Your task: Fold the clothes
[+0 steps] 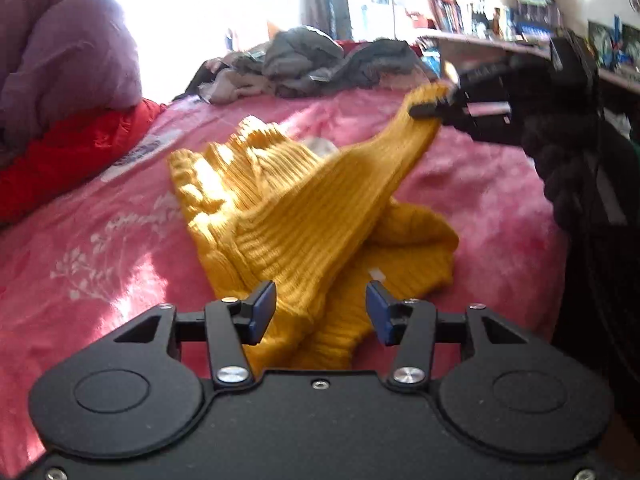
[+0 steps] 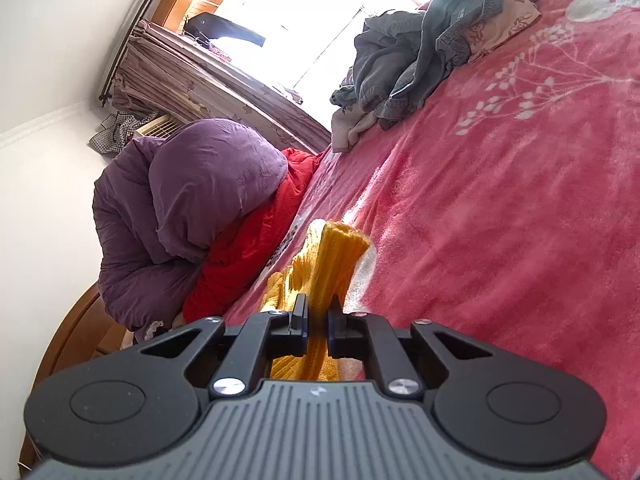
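Note:
A mustard-yellow ribbed sweater (image 1: pixel 280 216) lies bunched on the pink floral bedspread (image 1: pixel 100 240). My left gripper (image 1: pixel 320 314) is open, its blue pads on either side of the sweater's near edge, gripping nothing. My right gripper (image 1: pixel 434 106) is shut on the cuff of one sleeve and holds it stretched up and to the right above the bed. In the right wrist view the right gripper (image 2: pixel 317 320) pinches the yellow sleeve (image 2: pixel 334 264), whose cuff sticks out past the pads.
A pile of grey and patterned clothes (image 1: pixel 304 62) lies at the far side of the bed, also in the right wrist view (image 2: pixel 420 52). A purple duvet (image 1: pixel 60 60) over a red quilt (image 1: pixel 80 148) sits at the left. A cluttered shelf (image 1: pixel 520 4) stands at the right.

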The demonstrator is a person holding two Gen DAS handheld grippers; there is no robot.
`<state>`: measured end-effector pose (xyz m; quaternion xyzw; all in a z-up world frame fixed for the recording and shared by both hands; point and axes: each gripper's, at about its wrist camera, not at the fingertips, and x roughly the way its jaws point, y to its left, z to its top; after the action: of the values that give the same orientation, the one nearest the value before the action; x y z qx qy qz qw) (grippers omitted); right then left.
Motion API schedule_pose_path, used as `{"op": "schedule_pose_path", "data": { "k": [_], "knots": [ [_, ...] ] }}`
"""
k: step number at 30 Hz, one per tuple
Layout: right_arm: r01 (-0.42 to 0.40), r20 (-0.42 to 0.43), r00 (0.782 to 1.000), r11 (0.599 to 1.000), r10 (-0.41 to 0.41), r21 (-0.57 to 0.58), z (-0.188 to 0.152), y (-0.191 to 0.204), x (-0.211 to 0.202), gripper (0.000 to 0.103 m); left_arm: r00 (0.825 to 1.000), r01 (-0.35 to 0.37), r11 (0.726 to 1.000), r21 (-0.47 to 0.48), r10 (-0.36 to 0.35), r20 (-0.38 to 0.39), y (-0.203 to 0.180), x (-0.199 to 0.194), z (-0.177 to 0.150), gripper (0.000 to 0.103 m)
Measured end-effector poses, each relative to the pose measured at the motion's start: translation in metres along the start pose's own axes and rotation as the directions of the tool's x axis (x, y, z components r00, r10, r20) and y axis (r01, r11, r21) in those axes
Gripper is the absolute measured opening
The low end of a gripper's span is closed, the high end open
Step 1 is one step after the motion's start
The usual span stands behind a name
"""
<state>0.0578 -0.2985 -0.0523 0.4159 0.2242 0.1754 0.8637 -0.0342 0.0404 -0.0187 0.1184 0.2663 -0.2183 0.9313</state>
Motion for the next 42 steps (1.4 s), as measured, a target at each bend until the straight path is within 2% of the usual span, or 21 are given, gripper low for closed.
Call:
{"op": "schedule_pose_path", "data": {
  "k": [2,5,8,9,14,15,16,19,23,26,28,31,36,42],
  "knots": [
    [0.010,-0.011,1.000,1.000,-0.010,-0.008,-0.001,0.004,-0.001,0.011,0.999,-0.023,1.000,0.003,0.023,0.037,0.000,0.000,0.004,0.049],
    [0.023,-0.024,0.999,1.000,-0.023,-0.002,0.000,0.014,-0.001,0.011,0.998,-0.054,0.995,0.087,0.050,0.046,-0.013,0.008,0.004,0.048],
    [0.039,-0.015,0.999,0.999,-0.040,-0.033,0.004,0.032,0.001,0.011,0.995,-0.096,0.977,0.193,0.092,0.032,-0.027,0.020,-0.001,0.042],
    [0.045,-0.012,0.999,0.998,-0.045,-0.044,0.006,0.038,0.002,0.011,0.994,-0.106,0.972,0.212,0.102,0.027,-0.029,0.023,-0.002,0.038],
    [0.061,-0.009,0.998,0.992,-0.062,-0.111,0.013,0.073,0.010,0.011,0.986,-0.165,0.944,0.285,0.164,0.027,-0.036,0.035,-0.008,0.032],
    [0.068,-0.010,0.997,0.990,-0.070,-0.124,0.015,0.079,0.013,0.011,0.984,-0.176,0.940,0.293,0.176,0.028,-0.036,0.036,-0.008,0.025],
    [0.076,-0.012,0.997,0.988,-0.079,-0.137,0.016,0.086,0.017,0.011,0.983,-0.181,0.940,0.288,0.182,0.025,-0.034,0.037,-0.008,0.015],
    [0.105,-0.025,0.994,0.979,-0.111,-0.173,0.022,0.102,0.032,0.011,0.987,-0.157,0.960,0.230,0.158,0.014,-0.026,0.035,-0.005,0.009],
    [0.120,-0.038,0.990,0.963,-0.133,-0.239,0.026,0.124,0.055,0.011,0.996,-0.089,0.994,0.065,0.090,-0.014,-0.006,0.033,-0.001,0.008],
    [0.132,-0.052,0.987,0.943,-0.155,-0.306,0.025,0.141,0.079,0.011,0.999,-0.041,0.997,-0.057,0.040,-0.027,0.009,0.032,0.001,0.008],
    [0.138,-0.065,0.983,0.925,-0.172,-0.353,0.023,0.151,0.096,0.011,1.000,-0.006,0.989,-0.146,0.001,-0.030,0.018,0.032,0.001,0.008],
    [0.149,-0.092,0.975,0.902,-0.202,-0.406,0.020,0.162,0.124,0.011,0.998,0.051,0.955,-0.293,-0.060,-0.023,0.035,0.031,0.000,0.008],
    [0.165,-0.143,0.954,0.860,-0.263,-0.483,0.011,0.175,0.172,0.011,0.990,0.126,0.856,-0.502,-0.142,0.006,0.063,0.033,-0.005,0.008],
    [0.160,-0.200,0.922,0.798,-0.330,-0.581,-0.006,0.186,0.220,0.011,0.978,0.180,0.742,-0.646,-0.207,0.034,0.083,0.038,-0.012,0.008]
  ]
}}
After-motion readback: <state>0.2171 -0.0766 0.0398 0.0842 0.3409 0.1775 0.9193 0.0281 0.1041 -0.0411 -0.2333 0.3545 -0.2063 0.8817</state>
